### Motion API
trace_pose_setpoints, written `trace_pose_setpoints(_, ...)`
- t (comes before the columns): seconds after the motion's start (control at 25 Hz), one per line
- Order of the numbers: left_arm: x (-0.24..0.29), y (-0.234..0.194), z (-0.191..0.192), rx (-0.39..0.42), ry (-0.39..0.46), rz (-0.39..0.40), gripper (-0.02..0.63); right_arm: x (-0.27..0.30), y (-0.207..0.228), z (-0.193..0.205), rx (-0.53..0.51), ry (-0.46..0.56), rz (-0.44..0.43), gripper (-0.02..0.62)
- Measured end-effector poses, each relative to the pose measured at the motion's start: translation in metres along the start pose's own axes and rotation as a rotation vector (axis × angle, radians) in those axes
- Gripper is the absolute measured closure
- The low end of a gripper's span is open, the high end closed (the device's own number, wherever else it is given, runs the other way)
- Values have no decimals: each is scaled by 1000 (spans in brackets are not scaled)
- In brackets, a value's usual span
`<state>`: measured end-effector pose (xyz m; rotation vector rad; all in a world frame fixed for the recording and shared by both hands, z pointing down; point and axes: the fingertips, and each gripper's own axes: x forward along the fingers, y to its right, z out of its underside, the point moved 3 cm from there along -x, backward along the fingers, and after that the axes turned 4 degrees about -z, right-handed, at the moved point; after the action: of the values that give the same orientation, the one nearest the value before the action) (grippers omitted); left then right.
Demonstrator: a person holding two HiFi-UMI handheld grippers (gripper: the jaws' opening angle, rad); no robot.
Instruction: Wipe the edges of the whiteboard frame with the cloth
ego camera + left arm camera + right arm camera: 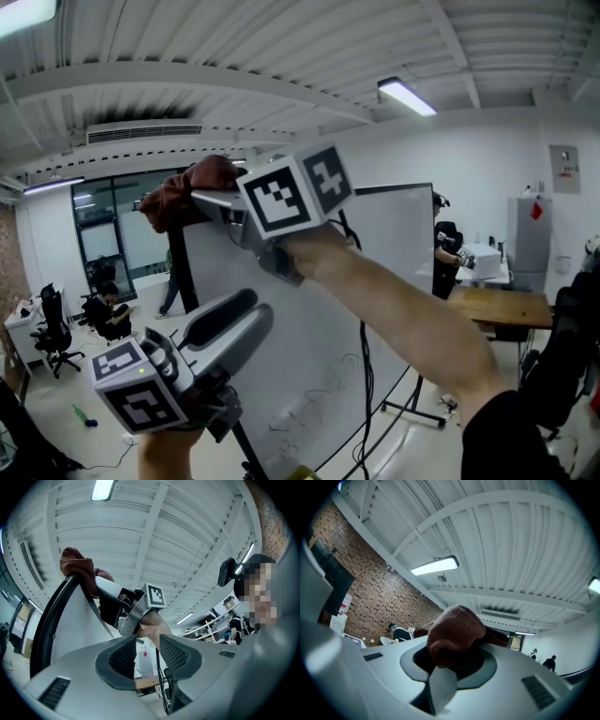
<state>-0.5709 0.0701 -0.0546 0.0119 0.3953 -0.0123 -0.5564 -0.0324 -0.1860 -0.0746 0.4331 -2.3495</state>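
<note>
Head view | fuzzy reddish-brown cloth (192, 192) bunched on whiteboard frame (47, 625) corner | right gripper (208, 202) raised, clamping cloth | left gripper (230, 323) lower, ribbed pads (123, 656) slightly apart

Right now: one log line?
right hand-held gripper: shut on cloth | cloth: at whiteboard top corner | left hand-held gripper: open, empty

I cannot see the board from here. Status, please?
Right gripper shut on cloth, at whiteboard top corner. Left gripper open, empty, lower. No obstacle seen.
</note>
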Motion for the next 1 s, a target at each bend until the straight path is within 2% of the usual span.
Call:
trace_pose_setpoints(0.28,-5,-16,0,-25,-6,44,453,-12,17,10,44,10,45,497)
trace_pose_setpoints(0.44,8,-19,4,-40,-28,94,453,-17,32,12,62,8,62,497)
trace_pose_setpoints(0.68,38,-16,15,-45,-41,128,453,-30,46,19,82,3,24,496)
trace_pose_setpoints(1.0,99,-33,37,-30,-39,115,453,-54,87,35,74,0,-39,497)
